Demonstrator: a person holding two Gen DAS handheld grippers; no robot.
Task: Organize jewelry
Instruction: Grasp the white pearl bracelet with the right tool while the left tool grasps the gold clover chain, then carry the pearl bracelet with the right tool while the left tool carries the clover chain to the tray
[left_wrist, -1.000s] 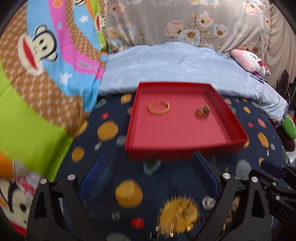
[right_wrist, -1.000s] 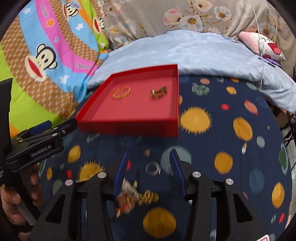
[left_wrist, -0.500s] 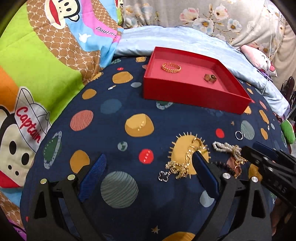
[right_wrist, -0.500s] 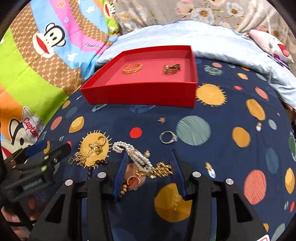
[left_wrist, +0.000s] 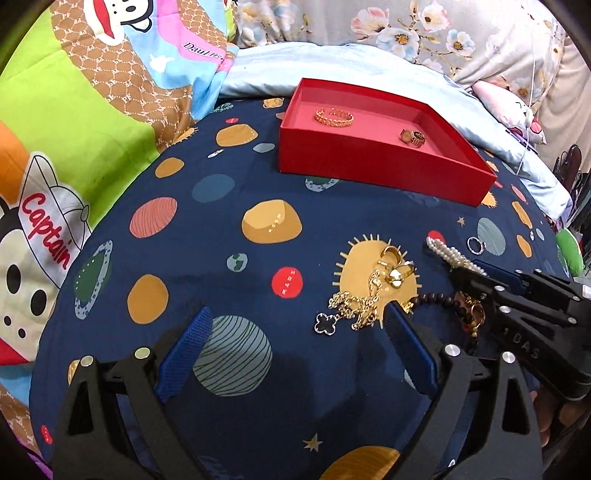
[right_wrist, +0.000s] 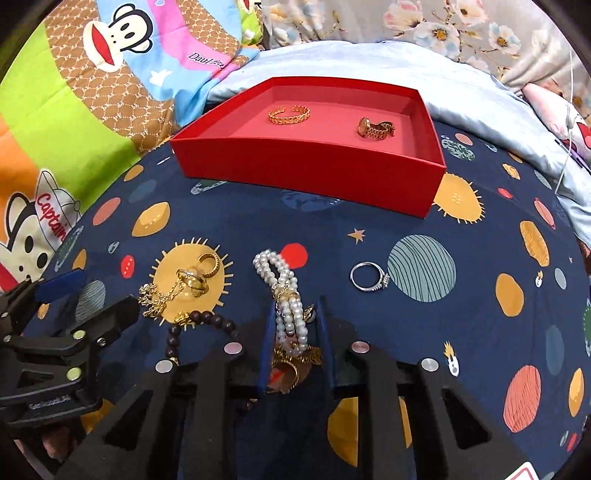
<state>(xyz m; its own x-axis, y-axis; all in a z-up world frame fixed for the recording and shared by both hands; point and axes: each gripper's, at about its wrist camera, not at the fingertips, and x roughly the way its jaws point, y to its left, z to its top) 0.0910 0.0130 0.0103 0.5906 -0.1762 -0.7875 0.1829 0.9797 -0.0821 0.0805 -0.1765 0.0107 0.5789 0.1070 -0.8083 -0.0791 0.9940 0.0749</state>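
Observation:
A red tray (right_wrist: 295, 177) (left_wrist: 369, 173) holds a gold bangle (right_wrist: 289, 113) (left_wrist: 334, 117) and a gold watch (right_wrist: 375, 128) (left_wrist: 412, 137). On the navy spread lie a pearl bracelet (right_wrist: 282, 284) (left_wrist: 448, 254), a gold chain with rings (right_wrist: 184, 286) (left_wrist: 373, 295), a dark bead bracelet (right_wrist: 201, 325) and a silver ring (right_wrist: 367, 282) (left_wrist: 475, 245). My right gripper (right_wrist: 294, 314) has narrowed around the pearl bracelet's near end and a gold piece; the jaws are not closed tight. My left gripper (left_wrist: 295, 332) is open and empty, left of the chain.
The navy planet-print spread (left_wrist: 184, 258) covers a rounded surface. A cartoon monkey quilt (left_wrist: 74, 110) rises at the left. A light blue blanket (right_wrist: 424, 74) lies behind the tray. A pink plush (left_wrist: 509, 107) sits at the far right.
Both grippers have pulled back from the tray and come low over the jewelry pile. The right jaws have narrowed around the pearl bracelet.

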